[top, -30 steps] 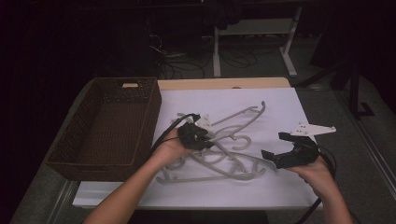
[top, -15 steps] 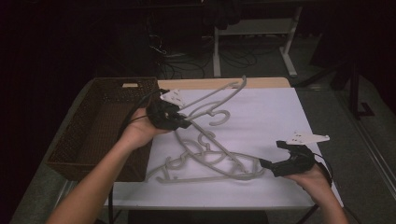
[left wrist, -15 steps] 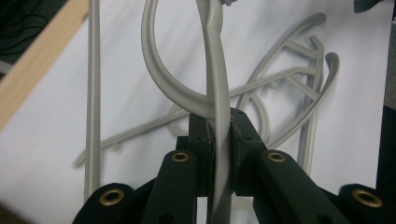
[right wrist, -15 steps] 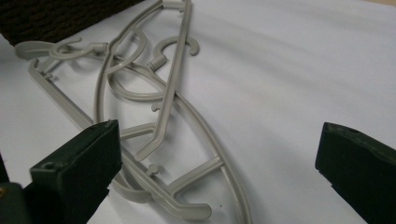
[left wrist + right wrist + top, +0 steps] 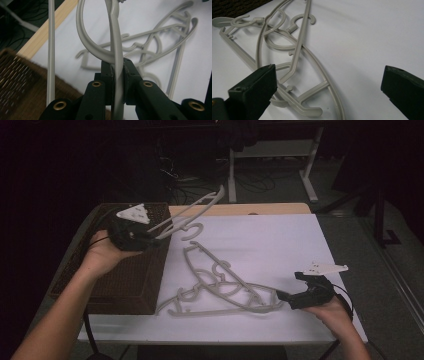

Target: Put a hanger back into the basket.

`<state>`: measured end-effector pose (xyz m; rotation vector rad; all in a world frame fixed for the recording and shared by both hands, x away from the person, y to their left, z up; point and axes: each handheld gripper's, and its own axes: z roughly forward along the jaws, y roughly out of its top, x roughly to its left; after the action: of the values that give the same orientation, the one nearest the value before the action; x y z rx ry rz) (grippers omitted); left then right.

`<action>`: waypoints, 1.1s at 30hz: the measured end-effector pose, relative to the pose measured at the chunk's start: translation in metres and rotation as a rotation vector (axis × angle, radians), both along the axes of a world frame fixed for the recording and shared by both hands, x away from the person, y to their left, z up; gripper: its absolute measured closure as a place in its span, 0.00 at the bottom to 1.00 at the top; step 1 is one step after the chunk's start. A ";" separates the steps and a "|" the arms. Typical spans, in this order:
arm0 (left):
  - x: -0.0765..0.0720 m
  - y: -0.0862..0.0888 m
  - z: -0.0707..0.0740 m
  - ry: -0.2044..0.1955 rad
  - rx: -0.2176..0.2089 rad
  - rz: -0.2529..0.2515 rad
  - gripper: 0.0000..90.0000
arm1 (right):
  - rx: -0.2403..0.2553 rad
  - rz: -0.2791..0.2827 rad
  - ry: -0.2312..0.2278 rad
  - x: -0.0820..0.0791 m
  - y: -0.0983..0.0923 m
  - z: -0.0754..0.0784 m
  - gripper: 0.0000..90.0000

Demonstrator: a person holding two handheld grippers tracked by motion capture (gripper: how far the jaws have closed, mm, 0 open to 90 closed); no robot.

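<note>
Grey hanger (image 5: 115, 47) — clamped upright between the left gripper (image 5: 116, 75) jaws

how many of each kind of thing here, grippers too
grey hangers: 3 that can be told apart, 1 held hanger in the left gripper, at least 2 in the tangled pile
wicker basket: 1
grippers: 2, counting the right gripper
total: 6
</note>
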<state>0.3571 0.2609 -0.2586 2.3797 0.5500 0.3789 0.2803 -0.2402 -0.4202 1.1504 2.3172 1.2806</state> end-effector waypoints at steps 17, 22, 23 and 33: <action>-0.016 0.112 -0.022 0.054 -0.055 0.170 0.91 | 0.001 -0.016 0.008 0.002 -0.004 -0.001 0.00; -0.016 0.131 -0.036 0.079 -0.058 0.206 0.91 | -0.005 -0.019 0.009 0.003 -0.003 -0.002 0.00; -0.016 0.133 -0.038 0.083 -0.065 0.217 0.91 | -0.006 -0.018 0.011 0.003 -0.003 -0.002 0.00; -0.007 0.134 -0.057 0.135 -0.029 0.232 0.91 | -0.010 -0.020 0.011 0.003 -0.003 -0.003 0.00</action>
<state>0.3505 0.3953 -0.3152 2.3309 0.8926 0.3092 0.2834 -0.2431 -0.4228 1.1768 2.3113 1.2575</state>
